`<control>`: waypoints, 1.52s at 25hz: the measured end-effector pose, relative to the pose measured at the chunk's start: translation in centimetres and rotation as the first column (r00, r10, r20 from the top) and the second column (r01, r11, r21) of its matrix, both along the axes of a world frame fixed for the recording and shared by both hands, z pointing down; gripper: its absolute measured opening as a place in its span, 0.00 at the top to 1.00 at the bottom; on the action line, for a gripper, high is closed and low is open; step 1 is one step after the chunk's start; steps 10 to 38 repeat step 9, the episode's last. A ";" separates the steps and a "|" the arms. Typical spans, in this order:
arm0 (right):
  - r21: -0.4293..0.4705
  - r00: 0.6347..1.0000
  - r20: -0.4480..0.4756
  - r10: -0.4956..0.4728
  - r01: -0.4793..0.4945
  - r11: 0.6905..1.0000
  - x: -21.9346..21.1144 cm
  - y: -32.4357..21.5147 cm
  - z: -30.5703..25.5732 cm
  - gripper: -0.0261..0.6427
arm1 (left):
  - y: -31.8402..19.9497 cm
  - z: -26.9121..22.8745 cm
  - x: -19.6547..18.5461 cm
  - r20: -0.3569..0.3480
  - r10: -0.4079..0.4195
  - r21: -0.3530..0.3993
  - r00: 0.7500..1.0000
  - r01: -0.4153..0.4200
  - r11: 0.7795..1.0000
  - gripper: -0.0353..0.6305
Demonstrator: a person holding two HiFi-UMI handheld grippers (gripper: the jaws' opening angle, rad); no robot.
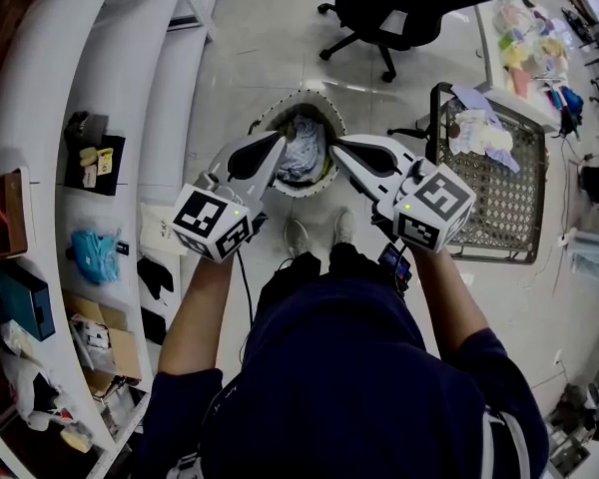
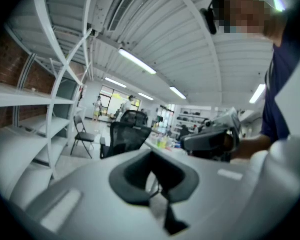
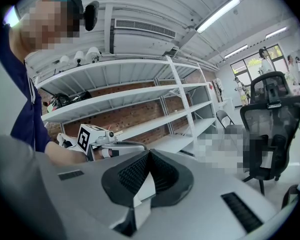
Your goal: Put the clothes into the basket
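Left tool (image 1: 279, 142): the person's left hand is gripping it at 11 o'clock from the shoes (image 1: 317, 234). Its jaws are pressing flat against each other, clenched, with nothing between them. The tip is pointing towards the 9 o'clock side of the basket.

Right tool (image 1: 337, 146): the right hand is carrying it at 1 o'clock from the shoes. Its jaws are also meeting in a closed wedge, clenched on nothing. The tip is pointing towards the basket's 3 o'clock side.

Tools together: they are angling inward like a V, tips near each other but apart, with the basket's opening showing between them.

Basket (image 1: 304, 95): it is sitting on the floor (image 1: 270, 38) at 12 o'clock from the person's feet. It is round, with a pale scalloped rim.

Clothes (image 1: 301, 156): a pale, crumpled bundle is lying inside the basket and filling most of the opening.

Wire rack (image 1: 504, 208): it is standing at 2 o'clock from the person, well apart from the basket.

More clothes (image 1: 477, 128): light-coloured pieces are lying in a heap on the rack's far corner.

Office chair (image 1: 399, 8): black, it is standing on the floor at 12 to 1 o'clock, beyond the basket.

Shelving (image 1: 110, 78): white shelves are running along the 9 o'clock side, holding boxes and small items.

Desk (image 1: 524, 43): it is showing at 1 o'clock, beyond the rack, with colourful items lying on it.
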State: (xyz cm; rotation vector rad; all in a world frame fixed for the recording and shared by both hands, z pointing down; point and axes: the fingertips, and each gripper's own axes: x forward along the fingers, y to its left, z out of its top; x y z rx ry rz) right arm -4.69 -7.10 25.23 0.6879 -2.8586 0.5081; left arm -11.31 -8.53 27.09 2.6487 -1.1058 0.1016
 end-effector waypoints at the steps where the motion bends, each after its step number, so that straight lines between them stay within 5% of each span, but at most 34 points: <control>1: -0.001 1.000 -0.001 -0.001 0.001 1.000 0.0 0.0 0.0 0.95 | 0.0 0.0 0.0 -0.001 -0.001 -0.001 1.000 0.001 1.000 0.94; 38: 0.013 1.000 -0.006 -0.009 0.009 1.000 -0.7 0.1 -0.2 0.95 | 0.1 -0.1 -0.8 -0.004 -0.006 0.000 1.000 0.006 1.000 0.94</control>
